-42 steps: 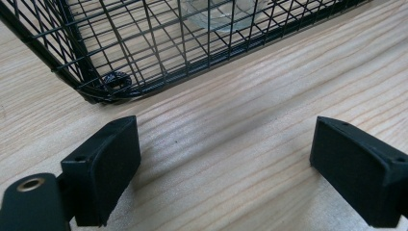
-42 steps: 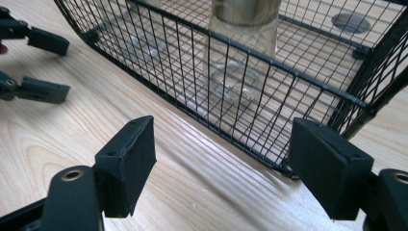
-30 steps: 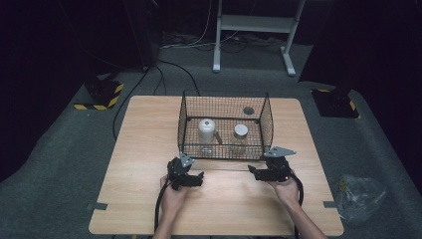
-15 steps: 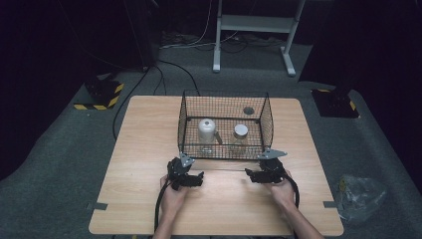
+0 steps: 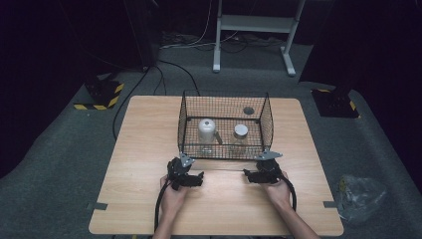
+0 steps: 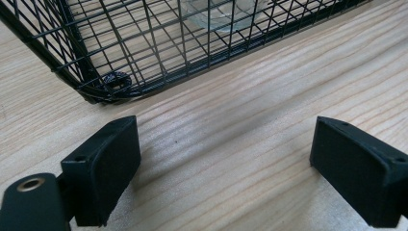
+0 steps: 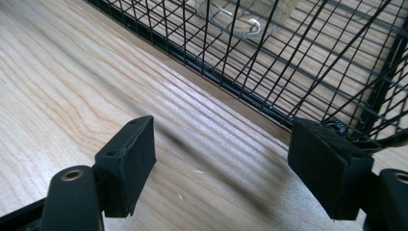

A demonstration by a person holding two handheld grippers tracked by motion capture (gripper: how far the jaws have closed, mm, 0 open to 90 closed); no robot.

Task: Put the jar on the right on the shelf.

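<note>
A black wire basket (image 5: pixel 225 152) stands at the middle of the wooden table (image 5: pixel 139 149). Inside it are a pale, domed vessel (image 5: pixel 206 130) at the left and a clear jar with a white lid (image 5: pixel 241 135) at the right. My left gripper (image 5: pixel 191 172) rests just short of the basket's front left corner, held by a hand. Its jaws are open over bare wood (image 6: pixel 223 139). My right gripper (image 5: pixel 256 174) sits before the front right corner, also open with nothing between the jaws (image 7: pixel 223 139). Clear glass (image 7: pixel 240 17) shows through the mesh.
A dark round spot (image 5: pixel 248 110) lies near the basket's back right. Bare wood stretches left and right of the basket. On the floor are a crumpled plastic bag (image 5: pixel 361 196) at the right, cables, and yellow-and-black striped bases (image 5: pixel 102 94).
The right gripper has sunk toward the table and drifted slightly left, nearer the person. The left gripper has stayed where it was.
</note>
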